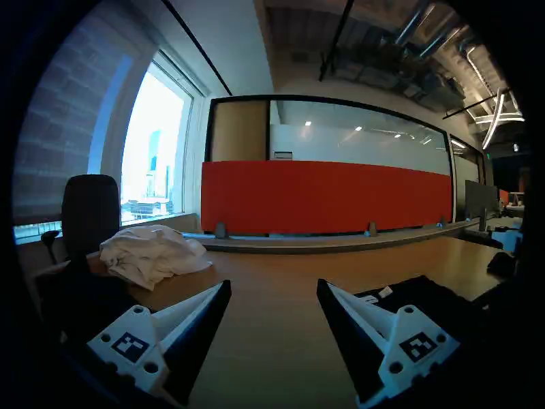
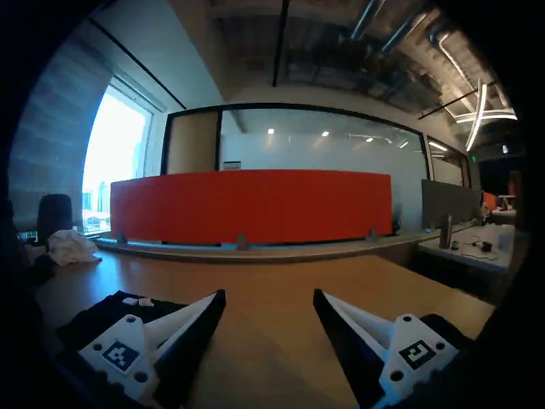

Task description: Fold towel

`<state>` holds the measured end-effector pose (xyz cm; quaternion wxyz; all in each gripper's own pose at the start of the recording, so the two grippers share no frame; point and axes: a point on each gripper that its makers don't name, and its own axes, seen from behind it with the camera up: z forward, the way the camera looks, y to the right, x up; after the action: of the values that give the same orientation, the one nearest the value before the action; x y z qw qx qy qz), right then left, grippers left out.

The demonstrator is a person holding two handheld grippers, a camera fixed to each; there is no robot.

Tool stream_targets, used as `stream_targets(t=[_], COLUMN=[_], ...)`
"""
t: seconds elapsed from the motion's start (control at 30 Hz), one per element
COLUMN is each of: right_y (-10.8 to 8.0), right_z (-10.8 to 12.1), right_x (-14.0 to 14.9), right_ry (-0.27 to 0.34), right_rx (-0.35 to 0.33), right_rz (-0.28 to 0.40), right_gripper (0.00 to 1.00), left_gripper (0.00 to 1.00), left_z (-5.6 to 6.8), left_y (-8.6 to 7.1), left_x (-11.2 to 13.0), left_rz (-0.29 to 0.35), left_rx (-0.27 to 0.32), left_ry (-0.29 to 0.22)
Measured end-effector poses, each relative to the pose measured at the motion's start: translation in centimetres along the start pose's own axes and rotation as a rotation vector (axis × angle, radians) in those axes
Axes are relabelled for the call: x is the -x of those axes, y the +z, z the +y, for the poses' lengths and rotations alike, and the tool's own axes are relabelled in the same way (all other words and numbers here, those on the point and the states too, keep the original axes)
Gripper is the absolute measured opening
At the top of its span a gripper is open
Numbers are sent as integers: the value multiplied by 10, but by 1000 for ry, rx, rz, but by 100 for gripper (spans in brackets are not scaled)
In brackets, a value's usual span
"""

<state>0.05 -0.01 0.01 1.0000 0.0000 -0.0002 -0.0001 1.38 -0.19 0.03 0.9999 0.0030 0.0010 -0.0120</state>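
step in hand: approach, fold not yet begun. left claw (image 1: 272,282) is spread wide with nothing between its fingers; right claw (image 2: 269,292) is likewise wide open and empty. both hover low over the wooden desk (image 1: 272,259), facing the red divider (image 1: 327,198) along its far edge. two candidates for the towel: a dark cloth (image 1: 443,296) lying low on the desk's near part, to the right of the left claw and to the left of the right claw, so between the two; and a white crumpled cloth (image 1: 153,252) heaped toward the far left corner, by a black chair (image 1: 88,211). cannot tell which is meant; judged the dark one, since it lies nearest both claws. next move calls for tipping both claws down, finding two corners or one edge, and pinching a single layer at each. view differences: the left gripper view gives the white heap large, with its folds legible, while the dark cloth's outline runs off to the right. the right gripper view adds small white tags on the dark cloth (image 2: 102,310) and a neighbouring desk (image 2: 477,249) beyond the right edge carrying small items.
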Motion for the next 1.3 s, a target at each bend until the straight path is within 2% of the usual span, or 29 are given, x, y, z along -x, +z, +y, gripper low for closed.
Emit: stream_targets(t=[0.2,0.5,0.8,1.07,1.3], right_y=[-1,-4,-6,-5,-6], right_z=[-1,-2,-8,-11,-22], right_x=[-20,-84,-143,-159,-163], right_ry=[-9,-32,-23,-33,-50], right_rx=[-2,3,-2,-12,-62], right_rz=[-4,3,30,8,-20], right_gripper=[100,100,100,99,100], left_gripper=[93,93,93,93,93], left_z=[-4,-2,0,6,16], left_y=[-1,-5,-8,-8,-8], left_x=[-28,-89,-145,-159,-158], left_rz=[-9,-15,-3,-36,-87], left_rx=[-10,-2,7,34,90], left_ry=[-6,8,18,29,48])
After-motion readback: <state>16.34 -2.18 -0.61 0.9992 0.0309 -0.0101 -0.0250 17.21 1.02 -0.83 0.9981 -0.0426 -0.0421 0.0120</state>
